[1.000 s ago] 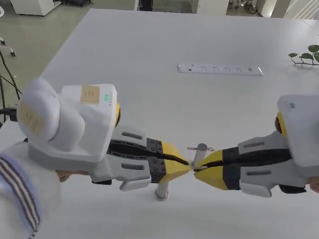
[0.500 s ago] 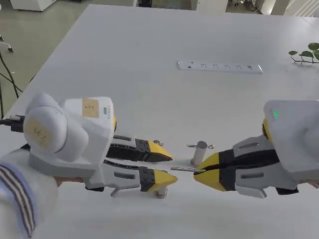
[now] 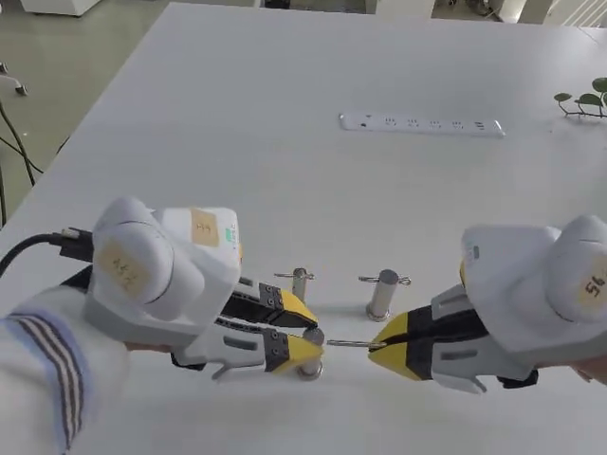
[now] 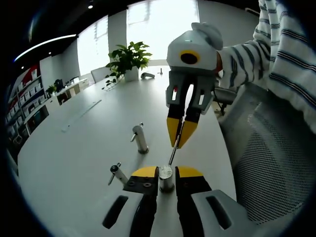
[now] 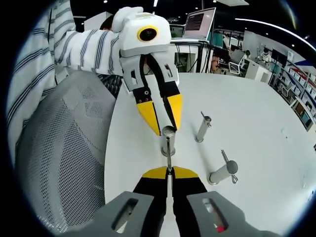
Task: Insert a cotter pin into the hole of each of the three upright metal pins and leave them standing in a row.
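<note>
Three upright metal pins stand on the white table (image 3: 285, 142). The far-left pin (image 3: 300, 282) (image 4: 117, 174) (image 5: 202, 127) and the right pin (image 3: 381, 294) (image 4: 140, 140) (image 5: 222, 173) each carry a cotter pin through the top. My left gripper (image 3: 311, 330) (image 4: 167, 172) (image 5: 164, 123) is open, and its jaws straddle the nearest pin (image 3: 311, 353) (image 4: 166, 178) (image 5: 168, 140). From the right, my right gripper (image 3: 382, 344) (image 5: 169, 172) (image 4: 180, 140) is shut on a loose cotter pin (image 3: 353, 344) (image 4: 173, 153) (image 5: 168, 157). The cotter pin's free end reaches the top of the nearest pin.
A white power strip (image 3: 422, 125) lies at the back of the table and a small plant (image 3: 588, 102) at the far right edge. A grey mesh chair (image 4: 276, 158) (image 5: 64, 163) stands close by the table's near edge. A striped sleeve (image 3: 38, 379) shows at lower left.
One second ago both grippers' tips met at the cotter pin. The left gripper then opened, let go and settled around the nearest pin. The right gripper kept the cotter pin.
</note>
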